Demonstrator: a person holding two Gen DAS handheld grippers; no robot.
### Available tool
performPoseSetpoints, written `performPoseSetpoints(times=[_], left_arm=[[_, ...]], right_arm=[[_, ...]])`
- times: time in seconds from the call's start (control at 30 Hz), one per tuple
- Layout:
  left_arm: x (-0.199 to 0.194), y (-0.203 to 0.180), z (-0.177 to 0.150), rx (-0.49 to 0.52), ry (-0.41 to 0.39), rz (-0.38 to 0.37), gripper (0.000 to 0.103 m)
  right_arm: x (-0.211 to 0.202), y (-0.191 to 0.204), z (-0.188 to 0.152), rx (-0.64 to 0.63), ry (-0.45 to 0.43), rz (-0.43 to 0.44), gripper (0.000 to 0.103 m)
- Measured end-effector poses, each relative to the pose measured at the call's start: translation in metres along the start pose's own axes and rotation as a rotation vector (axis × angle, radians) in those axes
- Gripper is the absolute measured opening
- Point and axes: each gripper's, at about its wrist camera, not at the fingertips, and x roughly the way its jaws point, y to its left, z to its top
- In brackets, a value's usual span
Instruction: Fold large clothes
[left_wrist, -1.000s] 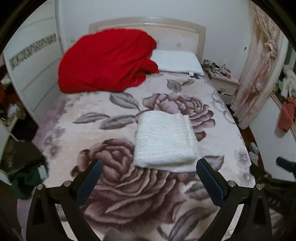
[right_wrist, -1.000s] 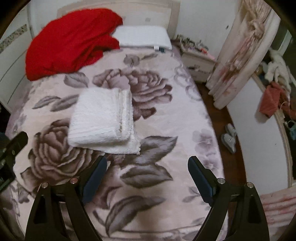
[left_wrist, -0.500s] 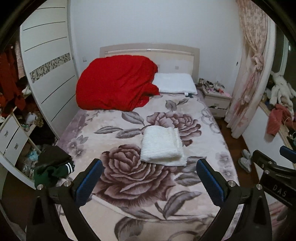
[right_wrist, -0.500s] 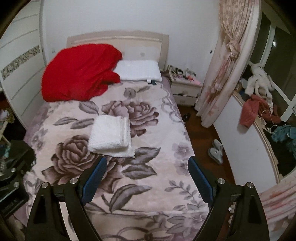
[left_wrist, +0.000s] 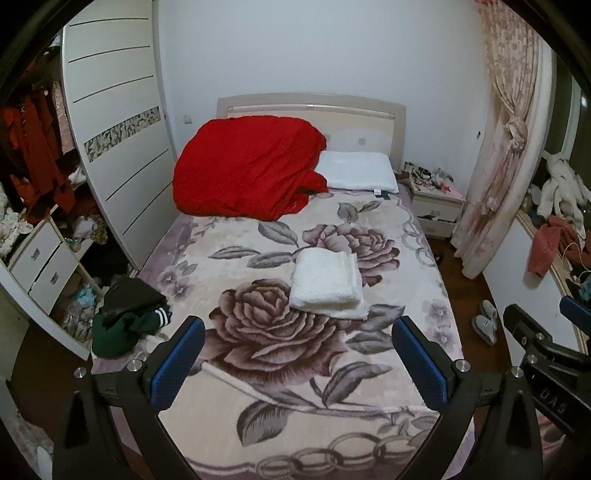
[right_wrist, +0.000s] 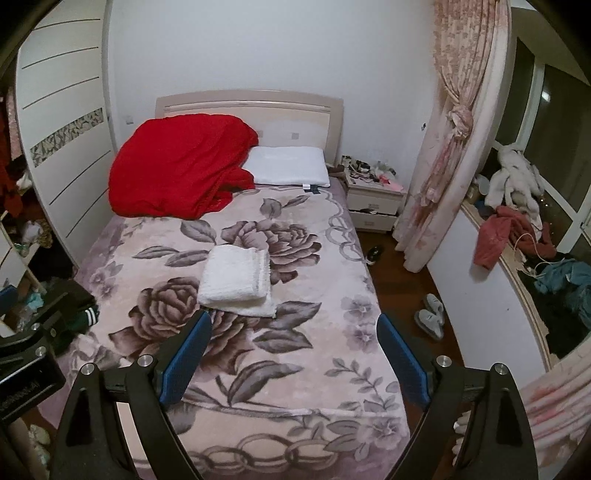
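A white fluffy garment lies folded into a neat rectangle in the middle of the bed, on the rose-patterned blanket. My left gripper stands open above the foot of the bed, well back from the garment, with nothing between its blue pads. My right gripper is open too and holds nothing. It also shows at the right edge of the left wrist view.
A red quilt is heaped at the head of the bed beside a white pillow. Dark clothes lie at the bed's left edge by the wardrobe. A nightstand, curtain and slippers stand on the right.
Both grippers have pulled back and up from the bed, so the folded garment looks smaller and the whole room shows. Their jaws stayed open.
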Motion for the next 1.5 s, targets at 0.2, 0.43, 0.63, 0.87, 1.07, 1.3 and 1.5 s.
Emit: performPoseSetpoints(times=[0.2,0.43,0.63,0.87,1.07,1.3,1.5], left_arm=[[-0.015,-0.005,-0.004,-0.002,-0.013,0.0,0.103],[-0.029,-0.01,-0.008,0.015,-0.051,0.015,0.103],[-0.031,-0.012,-0.01,0.025,-0.052,0.014,0.103],[-0.038,-0.014,-0.011,0.009,-0.069,0.02,0.103],[-0.04,-0.014,-0.012,0.003,-0.077,0.019,0.103],[-0.042,-0.015,-0.012,-0.001,-0.079,0.021,0.103],[-0.045,-0.015,-0.013,-0.008,-0.081,0.023,0.103]], right_arm=[[-0.017,-0.013,0.004,-0.002,0.0,0.029,0.094],[-0.027,-0.022,0.002,0.004,-0.008,0.041,0.096],[-0.034,-0.028,0.003,0.006,-0.022,0.044,0.096],[-0.038,-0.03,0.005,0.004,-0.027,0.043,0.097],[-0.039,-0.03,0.006,-0.003,-0.028,0.044,0.097],[-0.041,-0.028,0.005,-0.001,-0.034,0.045,0.098],[-0.043,-0.029,0.005,0.001,-0.033,0.05,0.098]])
